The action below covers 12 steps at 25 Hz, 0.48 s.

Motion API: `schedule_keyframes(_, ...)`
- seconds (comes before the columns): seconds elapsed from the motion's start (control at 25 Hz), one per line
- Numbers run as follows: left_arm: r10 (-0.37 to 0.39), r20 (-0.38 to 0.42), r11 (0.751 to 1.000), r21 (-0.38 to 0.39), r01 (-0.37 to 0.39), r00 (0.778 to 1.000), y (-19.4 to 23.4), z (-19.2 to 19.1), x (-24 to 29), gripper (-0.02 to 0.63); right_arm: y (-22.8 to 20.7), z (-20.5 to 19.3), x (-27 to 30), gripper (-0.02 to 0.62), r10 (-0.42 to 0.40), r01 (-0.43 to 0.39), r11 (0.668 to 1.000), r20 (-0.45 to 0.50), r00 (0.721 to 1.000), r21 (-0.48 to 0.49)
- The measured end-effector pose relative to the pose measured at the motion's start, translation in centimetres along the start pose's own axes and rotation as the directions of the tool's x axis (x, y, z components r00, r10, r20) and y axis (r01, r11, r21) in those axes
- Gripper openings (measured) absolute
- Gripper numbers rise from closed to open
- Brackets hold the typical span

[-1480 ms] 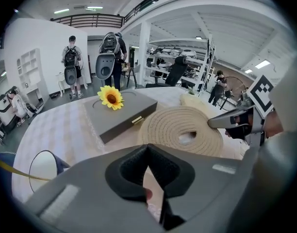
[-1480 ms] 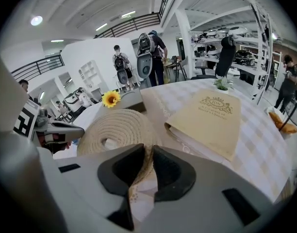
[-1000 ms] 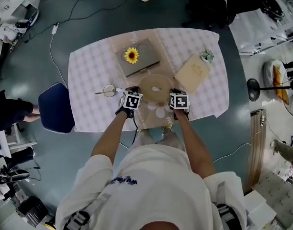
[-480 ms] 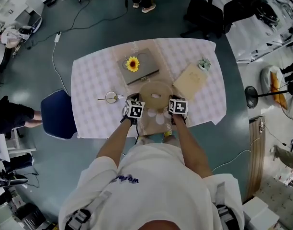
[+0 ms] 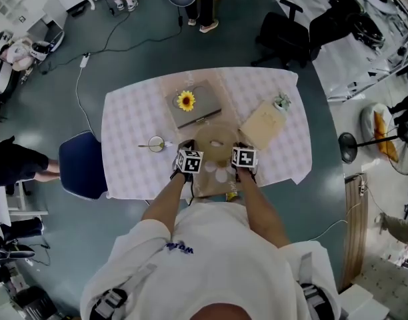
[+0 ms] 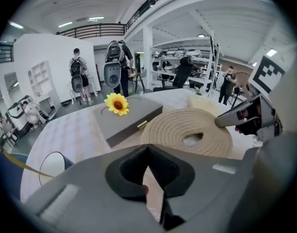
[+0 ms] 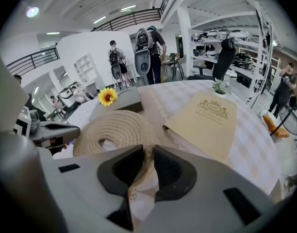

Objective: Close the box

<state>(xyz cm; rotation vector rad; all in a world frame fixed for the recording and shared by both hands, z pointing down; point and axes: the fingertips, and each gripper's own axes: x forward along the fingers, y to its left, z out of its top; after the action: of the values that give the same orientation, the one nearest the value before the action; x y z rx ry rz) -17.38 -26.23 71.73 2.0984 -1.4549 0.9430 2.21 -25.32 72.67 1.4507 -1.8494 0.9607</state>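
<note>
A grey box [image 5: 195, 105] with a sunflower [image 5: 186, 100] on its lid lies at the far middle of the table, lid flat; it also shows as box [image 6: 131, 119] and box [image 7: 125, 96]. Both grippers are at the near edge, either side of a round woven mat [image 5: 216, 139]. My left gripper [image 5: 187, 148] is shut on the beige runner cloth [image 5: 214, 179], a thin fold showing between the left gripper [image 6: 151, 181] jaws. My right gripper [image 5: 243, 147] is shut on the same runner [image 7: 139, 193], its lace edge pinched in the right gripper [image 7: 141, 176].
A beige booklet [image 5: 264, 122] lies at the right with a small plant [image 5: 281, 103] beyond it. A round glass piece with a handle [image 5: 155, 144] lies left of my left gripper. A blue chair [image 5: 81, 165] stands left of the table. People stand far off.
The head view has shifted, so the table sits lower in the picture. Both grippers stay at the near edge, shut on the runner, slightly closer together.
</note>
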Motion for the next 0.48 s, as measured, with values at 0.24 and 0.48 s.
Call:
schedule_keyframes(0.24, 0.001, 0.003, 1.0, -0.006, -0.001, 1.0, 0.0, 0.1, 0.0, 0.0, 0.2, 0.3, -0.2, 0.075, -0.013, 0.013, 0.998, -0.006, 1.0, -0.057)
schedule_keyframes(0.48, 0.038, 0.054, 0.999, -0.032, -0.036, 0.998, 0.3, 1.5, -0.7, 0.0, 0.2, 1.1, -0.6, 0.075, -0.02, 0.033, 0.982, 0.067, 0.998, -0.188)
